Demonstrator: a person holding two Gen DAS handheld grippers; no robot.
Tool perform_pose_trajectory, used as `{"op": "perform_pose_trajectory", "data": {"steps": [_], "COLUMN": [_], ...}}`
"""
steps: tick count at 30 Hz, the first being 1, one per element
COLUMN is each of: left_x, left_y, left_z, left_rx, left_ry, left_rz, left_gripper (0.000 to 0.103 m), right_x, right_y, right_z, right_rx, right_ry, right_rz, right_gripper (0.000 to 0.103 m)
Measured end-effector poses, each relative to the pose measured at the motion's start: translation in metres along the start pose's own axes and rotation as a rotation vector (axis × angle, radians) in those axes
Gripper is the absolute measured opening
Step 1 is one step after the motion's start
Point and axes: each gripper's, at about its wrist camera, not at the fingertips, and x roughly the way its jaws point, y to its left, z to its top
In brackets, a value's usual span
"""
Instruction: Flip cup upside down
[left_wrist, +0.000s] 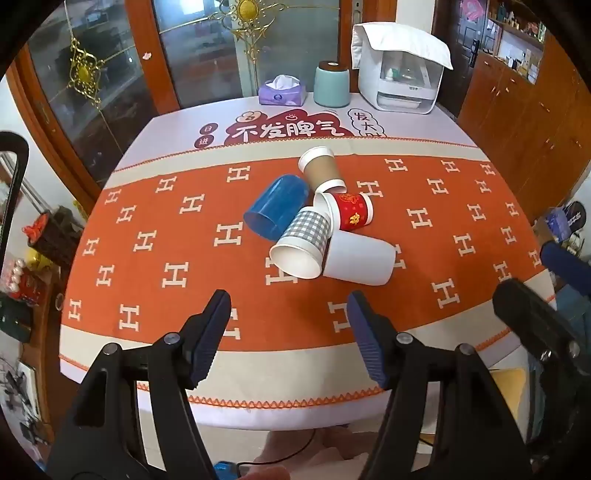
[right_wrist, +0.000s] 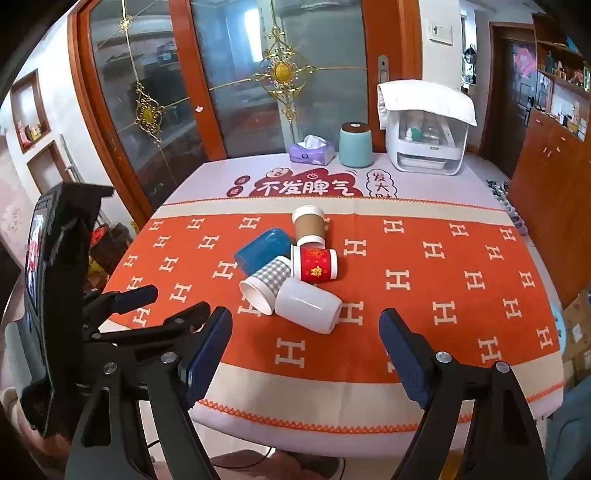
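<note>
Several cups lie on their sides in a cluster mid-table: a blue cup (left_wrist: 276, 206) (right_wrist: 263, 249), a brown paper cup (left_wrist: 320, 168) (right_wrist: 308, 225), a red cup (left_wrist: 349, 210) (right_wrist: 316, 265), a grey checked cup (left_wrist: 301, 242) (right_wrist: 264, 284) and a plain white cup (left_wrist: 360, 258) (right_wrist: 308, 304). My left gripper (left_wrist: 288, 306) is open and empty, near the table's front edge, short of the cups. My right gripper (right_wrist: 306, 325) is open and empty, also short of the cups. The left gripper also shows in the right wrist view (right_wrist: 147, 306).
The table carries an orange cloth (left_wrist: 184, 236) (right_wrist: 424, 280) with H patterns. At the far edge stand a purple tissue box (left_wrist: 282, 90) (right_wrist: 312, 151), a teal canister (left_wrist: 331, 84) (right_wrist: 355, 144) and a white appliance (left_wrist: 400, 74) (right_wrist: 428, 129). Glass doors stand behind, wooden cabinets on the right.
</note>
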Motion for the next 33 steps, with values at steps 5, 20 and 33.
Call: {"op": "perform_pose_trajectory", "data": {"steps": [5,20,33], "left_x": [0.003,0.009,0.009], "left_y": [0.023,-0.003,0.002], "left_z": [0.011,0.007,0.008], "left_rx": [-0.033,0.028,0.037], "left_ry": [0.03,0.001,-0.011], "left_rz": [-0.007,0.012,0.012], "left_gripper": [0.063,0.063,0.063], "right_x": [0.019,0.043,0.053], "right_y": [0.001,-0.01,-0.012], "right_z": [0.007,0.013,0.011], "right_rx": [0.005,0.048,0.086], "right_ry": [0.064,0.067,0.098], "right_rz": [0.001,0.044,0.046], "right_gripper": [0.083,0.083,0.083]}}
